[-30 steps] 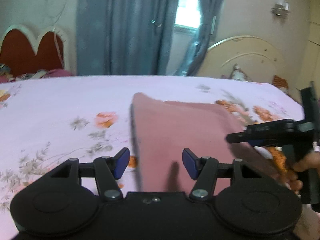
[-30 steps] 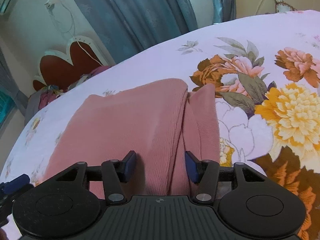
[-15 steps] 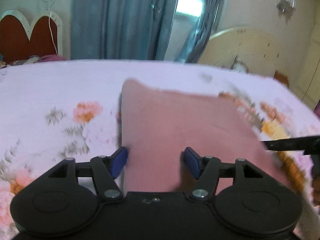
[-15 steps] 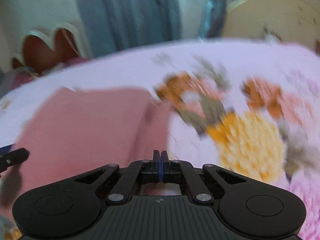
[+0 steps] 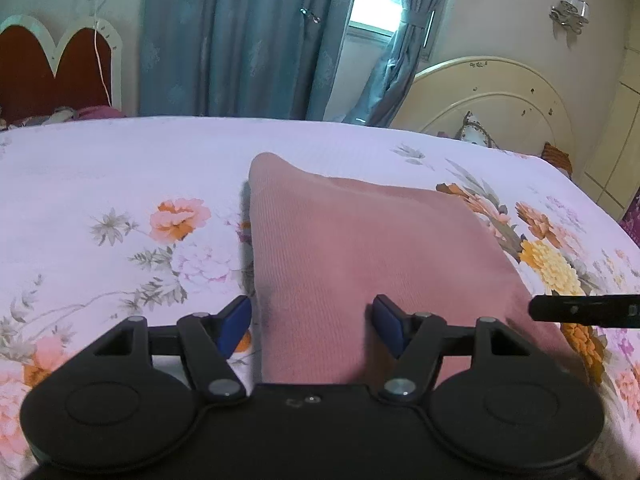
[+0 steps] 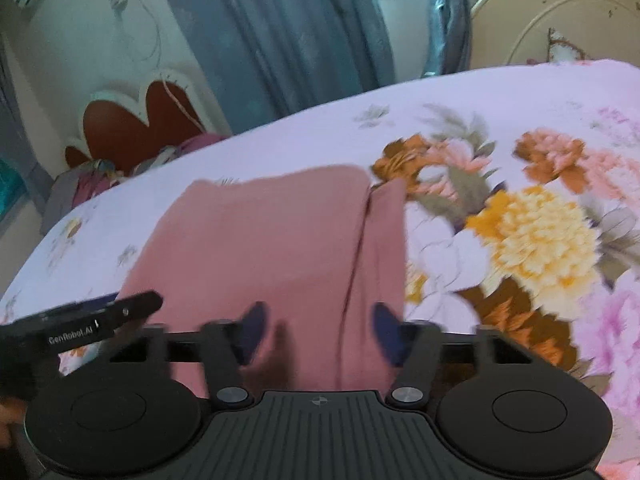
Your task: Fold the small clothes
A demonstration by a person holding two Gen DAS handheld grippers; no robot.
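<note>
A folded pink knit garment [image 5: 360, 256] lies flat on the floral bedsheet [image 5: 120, 184]. My left gripper [image 5: 312, 326] is open, its blue pads either side of the garment's near left edge, holding nothing. In the right wrist view the same garment [image 6: 264, 248] shows a fold line near its right side. My right gripper [image 6: 318, 332] is open over the garment's near right edge and is blurred. The right gripper's tip shows in the left wrist view [image 5: 580, 310]. The left gripper's side shows in the right wrist view [image 6: 92, 320].
The bed is covered by a pale sheet with large flowers [image 6: 536, 240]. A cream headboard [image 5: 492, 100] stands at the far right, a red and white headboard [image 5: 56, 64] at the far left, with blue curtains [image 5: 240, 36] behind.
My right gripper was open, shut half a second ago, and is open again now. My left gripper stayed open and drew back a little along the garment's left edge.
</note>
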